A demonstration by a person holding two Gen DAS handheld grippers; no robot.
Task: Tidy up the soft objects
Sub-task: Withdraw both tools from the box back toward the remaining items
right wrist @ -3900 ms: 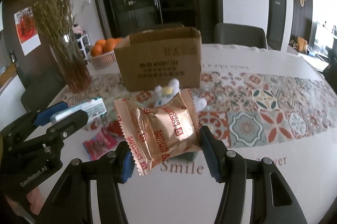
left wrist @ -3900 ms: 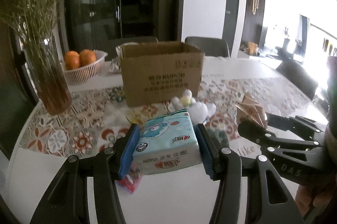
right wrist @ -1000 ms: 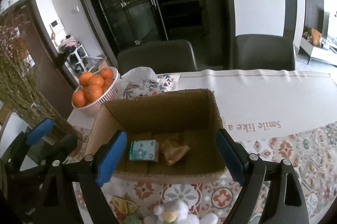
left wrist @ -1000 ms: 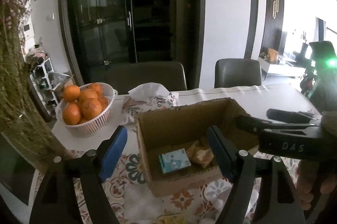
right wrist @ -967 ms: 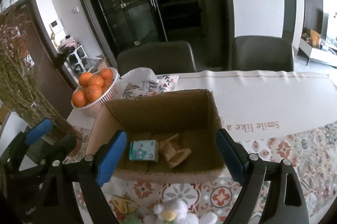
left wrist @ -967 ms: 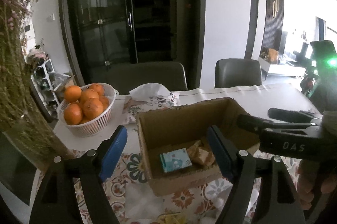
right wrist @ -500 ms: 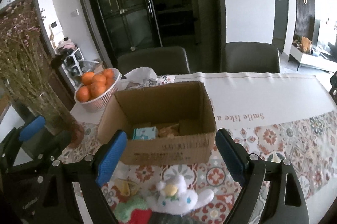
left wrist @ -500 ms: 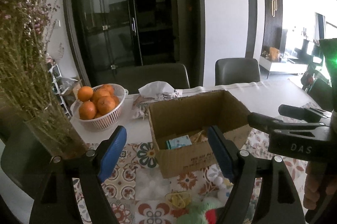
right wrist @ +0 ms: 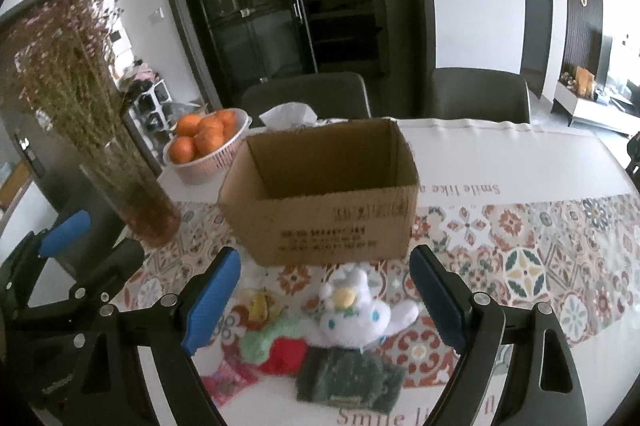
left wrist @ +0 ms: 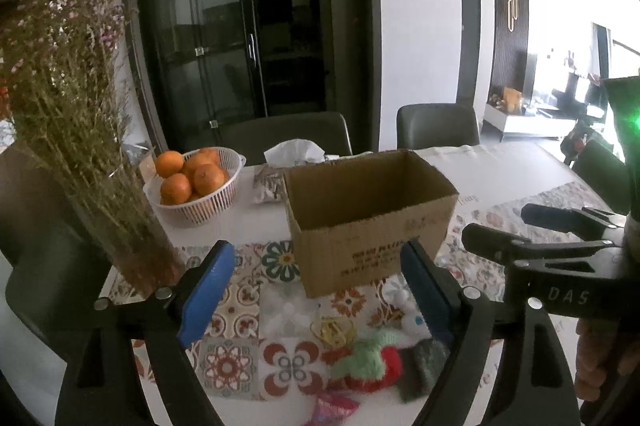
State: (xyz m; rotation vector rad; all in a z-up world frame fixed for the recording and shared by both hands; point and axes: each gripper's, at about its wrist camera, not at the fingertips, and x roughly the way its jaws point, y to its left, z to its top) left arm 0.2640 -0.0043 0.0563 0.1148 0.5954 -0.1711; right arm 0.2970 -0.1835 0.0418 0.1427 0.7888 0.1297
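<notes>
An open cardboard box (left wrist: 368, 218) (right wrist: 328, 193) stands on the patterned table runner; its inside is hidden from both views. In front of it lie soft things: a white plush toy (right wrist: 356, 310) (left wrist: 412, 322), a green and red knitted piece (right wrist: 276, 346) (left wrist: 372, 362), a dark green cloth (right wrist: 348, 378) (left wrist: 424, 366), a pink packet (right wrist: 228, 382) (left wrist: 332, 410) and a yellow item (right wrist: 260, 304) (left wrist: 332, 330). My left gripper (left wrist: 316, 290) hangs above them, its jaws opening, nothing between them. My right gripper (right wrist: 324, 302) is wide open and empty over the plush toy.
A tall glass vase of dried flowers (left wrist: 120, 226) (right wrist: 132, 193) stands at the left. Behind the box are a white basket of oranges (left wrist: 192, 185) (right wrist: 204, 141) and a tissue pack (left wrist: 294, 151). Dark chairs (right wrist: 476, 93) line the far table edge.
Both grippers have pulled back from over the box toward the table's near side. The tissue pack and snack bag inside the box have dropped out of sight, and the soft things have come into view.
</notes>
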